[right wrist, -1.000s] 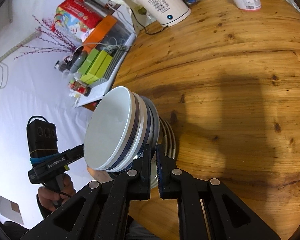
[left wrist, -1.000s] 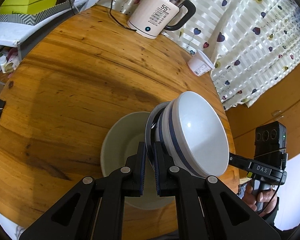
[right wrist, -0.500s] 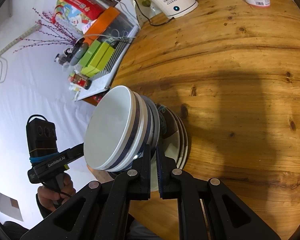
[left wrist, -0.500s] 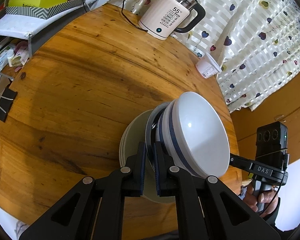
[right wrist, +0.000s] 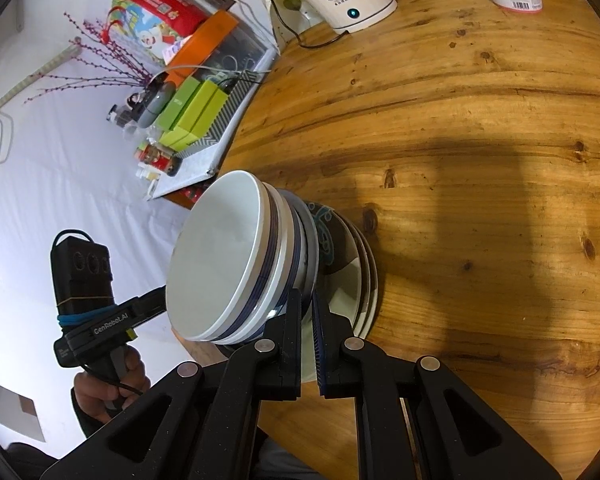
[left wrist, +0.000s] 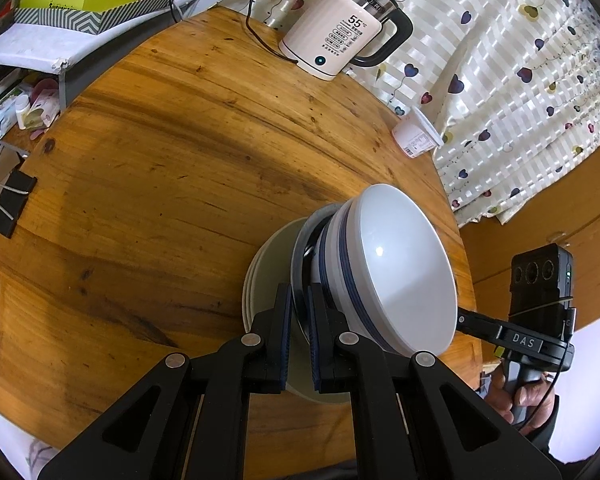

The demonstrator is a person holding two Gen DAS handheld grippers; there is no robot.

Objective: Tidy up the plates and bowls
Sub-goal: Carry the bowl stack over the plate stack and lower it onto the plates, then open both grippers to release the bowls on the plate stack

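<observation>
Two grippers, your left [left wrist: 298, 300] and right [right wrist: 306, 306], clamp opposite rims of the plate stack [left wrist: 272, 280] carrying nested bowls [left wrist: 396, 272] near the table's [left wrist: 160, 160] edge. Glazed crockery is heavy, slippery and breakable, so keep both rim grips.

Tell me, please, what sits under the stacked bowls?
A dark patterned plate held by both claws, above the stack of pale plates on the wooden table; their centres are covered.

glossy glazed ceramic bowls [left wrist: 396, 276] on a varnished, knotty wooden table [left wrist: 172, 184]; matt black plastic tool [left wrist: 298, 316].
</observation>
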